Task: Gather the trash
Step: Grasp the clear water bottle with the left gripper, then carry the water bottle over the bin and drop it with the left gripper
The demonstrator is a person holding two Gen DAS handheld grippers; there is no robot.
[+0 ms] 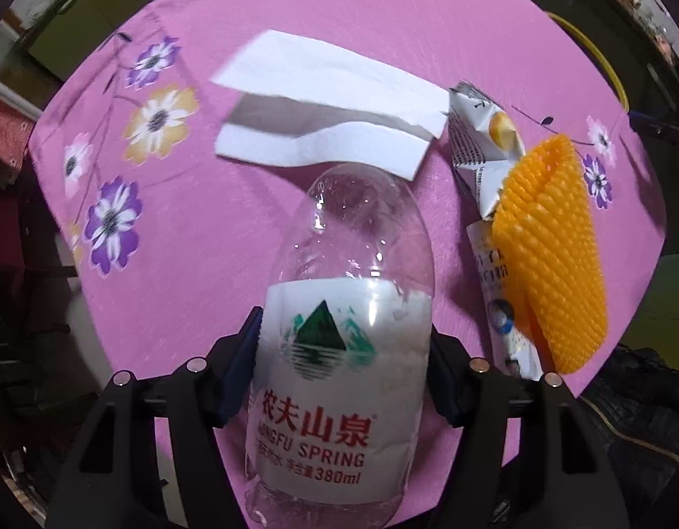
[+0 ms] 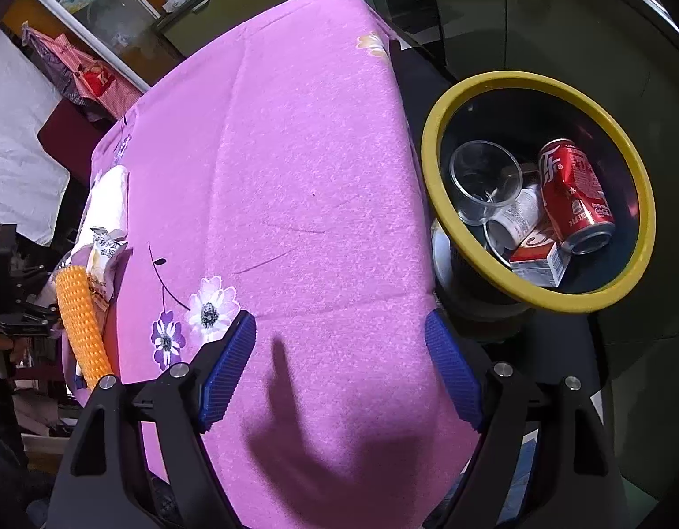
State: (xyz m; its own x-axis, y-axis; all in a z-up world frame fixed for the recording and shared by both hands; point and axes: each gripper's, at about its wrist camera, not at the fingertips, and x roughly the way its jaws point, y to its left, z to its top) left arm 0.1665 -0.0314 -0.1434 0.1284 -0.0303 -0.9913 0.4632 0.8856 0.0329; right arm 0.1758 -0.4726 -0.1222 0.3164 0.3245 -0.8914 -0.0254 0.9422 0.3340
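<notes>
Pink floral tablecloth (image 1: 172, 264) fills both views; left gripper (image 1: 344, 379) clamps a water bottle (image 1: 339, 352), right gripper (image 2: 339, 370) gapes near the yellow-rimmed bin (image 2: 432, 167).

My left gripper (image 1: 344, 379): blue pads pressed on both sides of the water bottle (image 1: 344, 352), held lengthwise. My right gripper (image 2: 339, 370): jaws spread wide, nothing between them, pointing forward and down.

Glossy clear plastic bottle (image 1: 344, 335)
</notes>
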